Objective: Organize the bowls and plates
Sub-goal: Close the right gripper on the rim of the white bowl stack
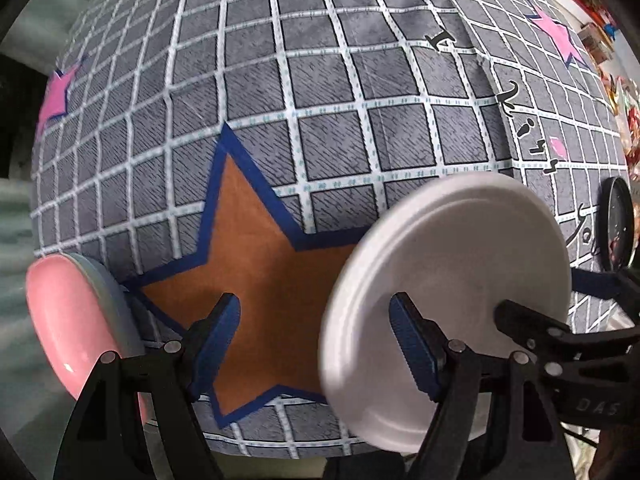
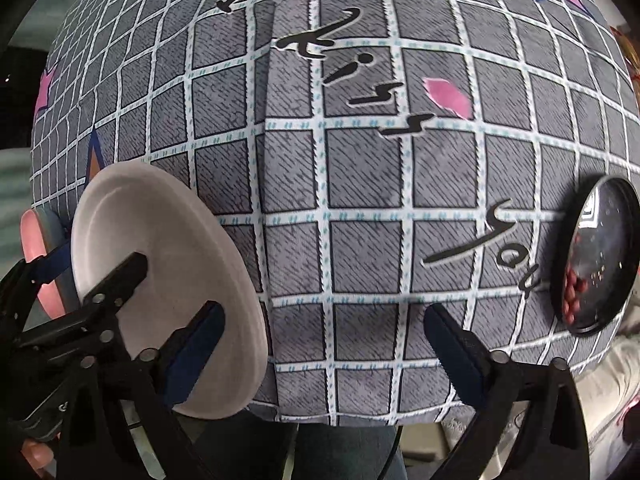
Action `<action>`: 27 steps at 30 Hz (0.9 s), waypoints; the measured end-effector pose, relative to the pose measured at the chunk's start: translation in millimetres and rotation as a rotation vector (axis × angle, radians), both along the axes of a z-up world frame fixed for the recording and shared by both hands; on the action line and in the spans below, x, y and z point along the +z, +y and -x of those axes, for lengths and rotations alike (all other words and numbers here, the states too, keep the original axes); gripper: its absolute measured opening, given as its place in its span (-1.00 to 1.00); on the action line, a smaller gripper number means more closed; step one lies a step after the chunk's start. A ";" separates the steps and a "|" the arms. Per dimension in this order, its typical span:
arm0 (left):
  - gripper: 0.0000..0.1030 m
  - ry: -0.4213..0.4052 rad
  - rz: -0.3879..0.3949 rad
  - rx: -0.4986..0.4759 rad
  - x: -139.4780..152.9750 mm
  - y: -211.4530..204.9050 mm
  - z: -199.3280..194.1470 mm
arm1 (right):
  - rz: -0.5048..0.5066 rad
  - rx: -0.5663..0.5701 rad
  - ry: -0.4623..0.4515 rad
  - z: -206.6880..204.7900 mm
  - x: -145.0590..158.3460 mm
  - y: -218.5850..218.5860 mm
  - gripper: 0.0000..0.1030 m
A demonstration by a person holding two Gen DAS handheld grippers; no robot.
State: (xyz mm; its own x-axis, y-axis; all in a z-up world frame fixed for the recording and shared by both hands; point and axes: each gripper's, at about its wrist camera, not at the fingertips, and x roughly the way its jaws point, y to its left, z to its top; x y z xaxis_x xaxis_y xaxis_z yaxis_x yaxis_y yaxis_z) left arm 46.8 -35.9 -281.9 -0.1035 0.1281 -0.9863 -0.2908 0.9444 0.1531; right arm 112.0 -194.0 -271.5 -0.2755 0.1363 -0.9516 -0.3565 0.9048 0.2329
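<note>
The white plate [image 1: 444, 300] lies flat on the checked cloth over the tabletop [image 1: 320, 100], and both tools hang over it with jaws apart, holding nothing. The left tool [image 1: 316, 340] has one finger above the plate's near rim, and the right tool [image 2: 324, 344] has its left finger above the other edge. Best to slip a finger under the rim before closing; a pink plate [image 1: 80, 332] waits at the left, a black plate [image 2: 596, 256] at the right.
</note>
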 end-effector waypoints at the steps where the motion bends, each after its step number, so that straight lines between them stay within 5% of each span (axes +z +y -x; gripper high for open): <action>1: 0.50 0.002 0.002 0.000 -1.9 -0.5 -0.3 | -0.006 0.007 0.004 0.4 -2.1 6.8 0.62; 5: 0.29 0.003 0.028 0.008 -10.8 -7.9 3.1 | -0.015 0.012 0.015 1.5 -8.1 19.8 0.52; 9: 0.06 0.007 0.050 0.022 -11.8 -19.9 -11.4 | -0.072 0.025 0.053 1.9 -5.0 34.9 -0.06; 17: -0.23 0.006 0.057 0.035 -4.1 -47.1 -10.6 | -0.136 0.041 0.107 10.8 -7.9 56.0 -0.46; 27: -0.25 -0.021 0.045 0.055 20.2 -70.8 10.2 | -0.135 0.089 0.104 30.6 0.6 63.6 -0.49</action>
